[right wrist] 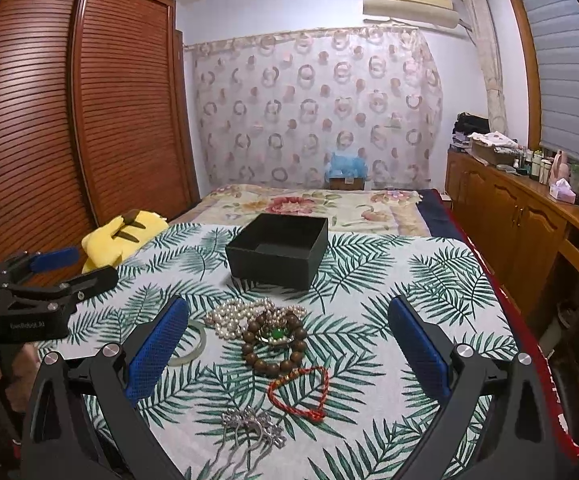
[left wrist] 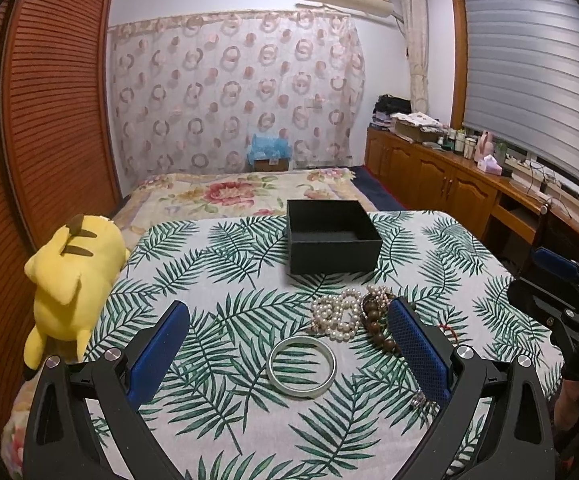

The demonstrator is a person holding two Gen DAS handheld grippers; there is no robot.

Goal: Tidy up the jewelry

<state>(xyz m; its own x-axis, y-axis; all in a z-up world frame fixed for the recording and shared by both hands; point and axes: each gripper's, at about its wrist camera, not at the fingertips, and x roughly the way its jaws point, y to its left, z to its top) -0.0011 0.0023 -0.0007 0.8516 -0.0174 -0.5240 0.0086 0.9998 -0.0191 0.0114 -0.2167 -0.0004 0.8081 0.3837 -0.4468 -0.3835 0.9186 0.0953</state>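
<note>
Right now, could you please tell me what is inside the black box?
The black box looks empty: only its dark floor shows in the left wrist view. Its near wall covers the front strip of the floor, so that part cannot be checked.

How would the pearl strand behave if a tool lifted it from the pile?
The pearl strand lies in loose loops, so it would probably drape limply. It touches the wooden bead bracelet, so it might drag that along. The round beads may slip between pads.

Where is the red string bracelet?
The red bracelet lies on the leafy cloth in the right wrist view, just in front of the brown bead bracelet, beside the silver comb.
</note>
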